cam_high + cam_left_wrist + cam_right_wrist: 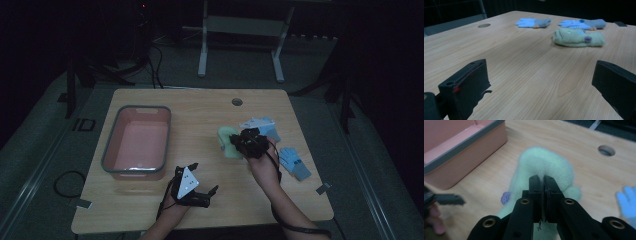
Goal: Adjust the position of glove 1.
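Over the green glove [544, 167], the right tool [543, 182] is pinched together on it — left tool [541, 82] spread wide, empty.

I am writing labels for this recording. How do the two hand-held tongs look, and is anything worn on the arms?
Both tongs are black. The left tongs carry a grey three-cornered plate with small dark dots, and their jaws are flat black blocks. The right tongs have slim arms with brass-coloured rivets. A black cable trails from each. The forearms are bare, with no sleeves.

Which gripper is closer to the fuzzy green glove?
The right gripper: its jaws are pinched on the green glove. The left gripper sits open near the table's front edge, well away from it.
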`<state>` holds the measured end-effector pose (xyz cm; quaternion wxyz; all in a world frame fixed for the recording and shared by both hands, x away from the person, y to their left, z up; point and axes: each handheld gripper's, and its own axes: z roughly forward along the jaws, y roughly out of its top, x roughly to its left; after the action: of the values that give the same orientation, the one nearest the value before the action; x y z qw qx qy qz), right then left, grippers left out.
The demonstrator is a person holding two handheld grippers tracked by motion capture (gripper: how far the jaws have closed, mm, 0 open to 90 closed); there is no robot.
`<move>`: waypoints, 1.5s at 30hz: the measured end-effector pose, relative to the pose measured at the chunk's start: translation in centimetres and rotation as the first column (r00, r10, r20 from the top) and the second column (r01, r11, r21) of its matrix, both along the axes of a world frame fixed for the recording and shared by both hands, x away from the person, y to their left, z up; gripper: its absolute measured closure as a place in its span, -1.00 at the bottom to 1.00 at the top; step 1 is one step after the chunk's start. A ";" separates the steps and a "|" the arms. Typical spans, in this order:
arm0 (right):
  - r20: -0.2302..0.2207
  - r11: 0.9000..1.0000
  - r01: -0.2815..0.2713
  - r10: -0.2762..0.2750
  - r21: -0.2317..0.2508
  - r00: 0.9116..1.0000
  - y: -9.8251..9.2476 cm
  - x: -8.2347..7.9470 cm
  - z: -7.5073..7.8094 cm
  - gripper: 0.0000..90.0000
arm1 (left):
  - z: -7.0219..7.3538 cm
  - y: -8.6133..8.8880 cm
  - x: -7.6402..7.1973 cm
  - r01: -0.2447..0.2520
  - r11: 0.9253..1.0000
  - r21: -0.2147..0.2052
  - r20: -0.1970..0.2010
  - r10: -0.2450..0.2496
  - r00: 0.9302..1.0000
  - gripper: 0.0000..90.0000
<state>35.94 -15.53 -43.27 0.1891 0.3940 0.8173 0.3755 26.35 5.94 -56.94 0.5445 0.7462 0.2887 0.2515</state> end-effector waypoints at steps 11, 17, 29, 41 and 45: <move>-0.126 0.998 0.057 -0.052 0.033 0.991 0.8 -2.5 -6.1 0.91 | 0.0 0.0 0.0 0.003 1.000 0.001 0.002 -0.003 1.000 -0.98; -0.142 0.997 0.070 -0.068 0.009 0.987 1.3 -2.7 -8.2 0.91 | 0.0 0.1 0.0 0.007 1.000 -0.001 0.001 -0.007 1.000 -0.98; -0.152 0.997 0.062 -0.067 -0.037 0.986 1.9 -2.2 -11.5 0.69 | 0.0 0.1 0.0 0.021 1.000 -0.012 -0.006 -0.021 1.000 -0.98; -0.128 0.999 -0.012 0.007 -0.038 0.992 0.9 -2.0 -9.8 0.35 | 0.0 0.1 0.0 0.015 1.000 -0.006 -0.004 -0.015 1.000 -0.98; -0.113 0.997 -0.045 0.039 -0.055 0.993 0.1 -1.6 -8.9 0.39 | 0.0 0.1 0.0 0.015 1.000 -0.006 -0.005 -0.015 1.000 -0.98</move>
<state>34.30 -15.44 -52.13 0.1461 0.3916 0.8451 0.3332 26.37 5.99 -56.93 0.5481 0.7473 0.2853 0.2446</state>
